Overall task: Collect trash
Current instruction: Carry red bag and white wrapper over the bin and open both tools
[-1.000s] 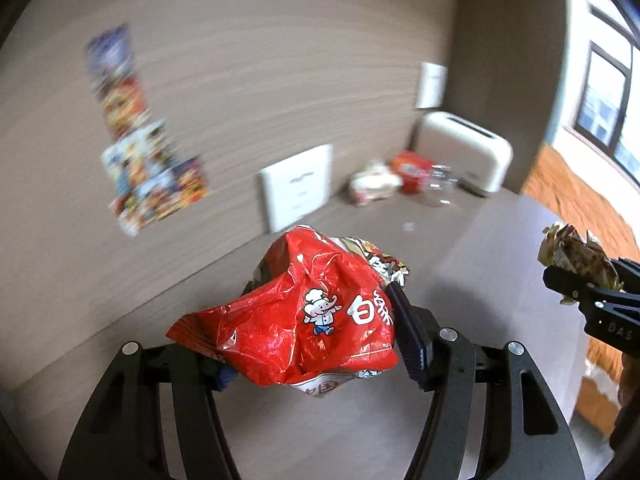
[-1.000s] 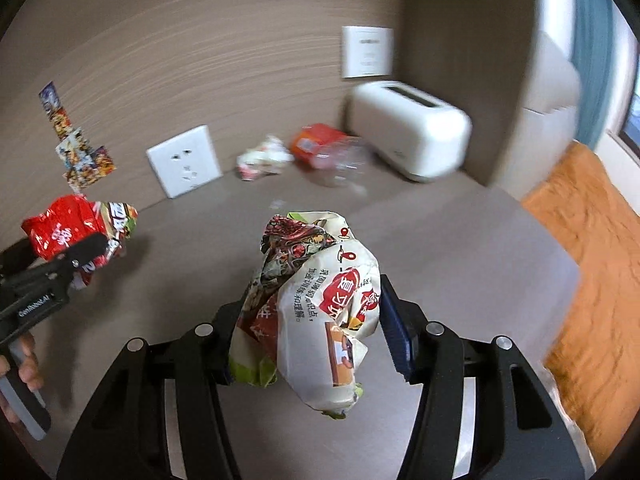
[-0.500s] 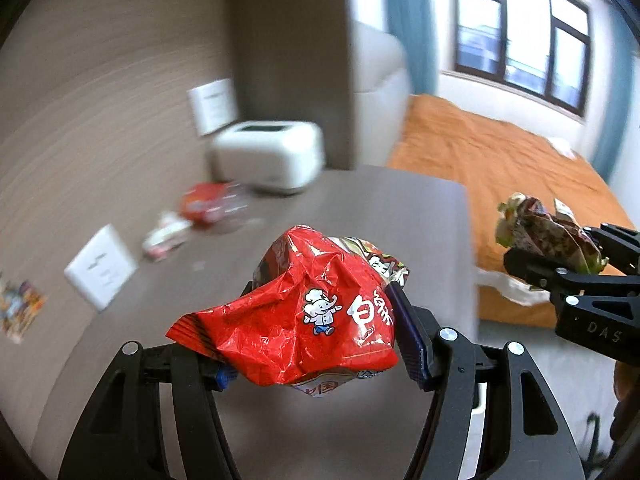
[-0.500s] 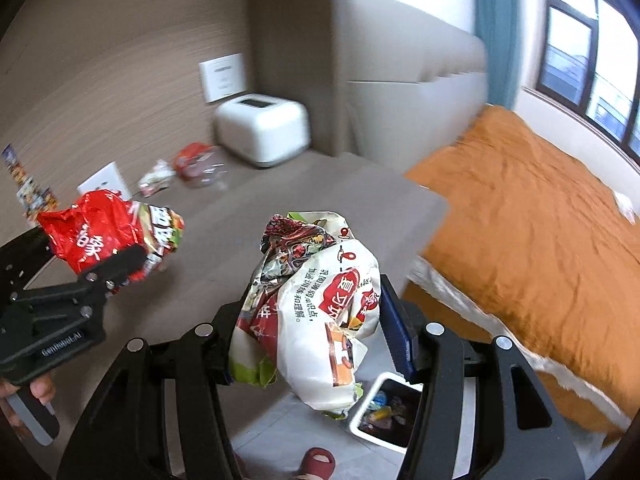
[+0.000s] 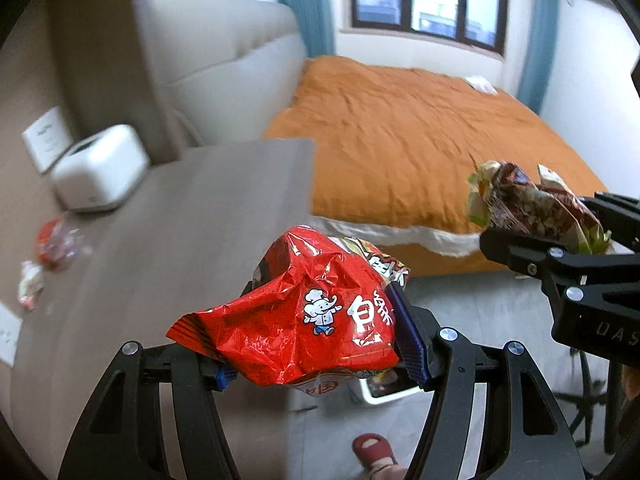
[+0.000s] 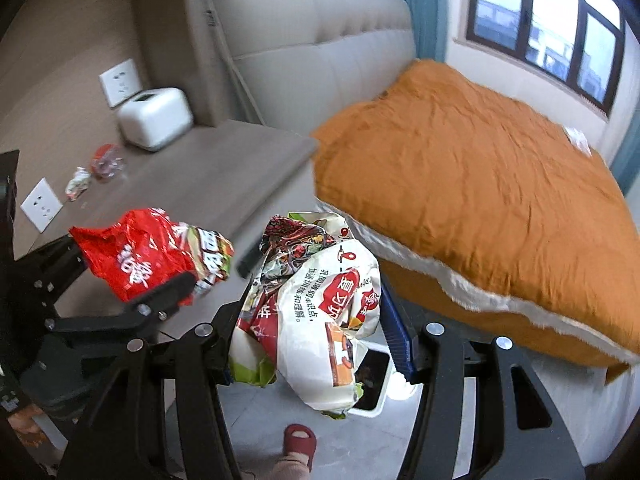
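Observation:
My left gripper [image 5: 316,344] is shut on a crumpled red snack bag [image 5: 296,320], carried in the air past the desk edge; the same red snack bag [image 6: 148,256] shows at the left of the right wrist view. A white and dark-printed wrapper bundle [image 6: 320,312] is clamped in my right gripper [image 6: 312,344], and this wrapper bundle [image 5: 528,204] appears at the right of the left wrist view. Below both loads a small white trash bin [image 6: 376,384] stands on the floor, mostly hidden by the wrappers; only a corner of the bin [image 5: 380,390] peeks out under the red bag.
A grey desk [image 6: 208,184] still holds a red wrapper [image 6: 105,162], a small pale wrapper [image 6: 78,184] and a white toaster [image 6: 154,118]. An orange-covered bed [image 6: 480,208] fills the right. A person's foot in a red slipper [image 6: 298,440] stands on the tiled floor.
Both grippers swung away from the wall and desk toward the bed, carrying their wrappers. The floor, the bin and the slipper have come into view beneath them.

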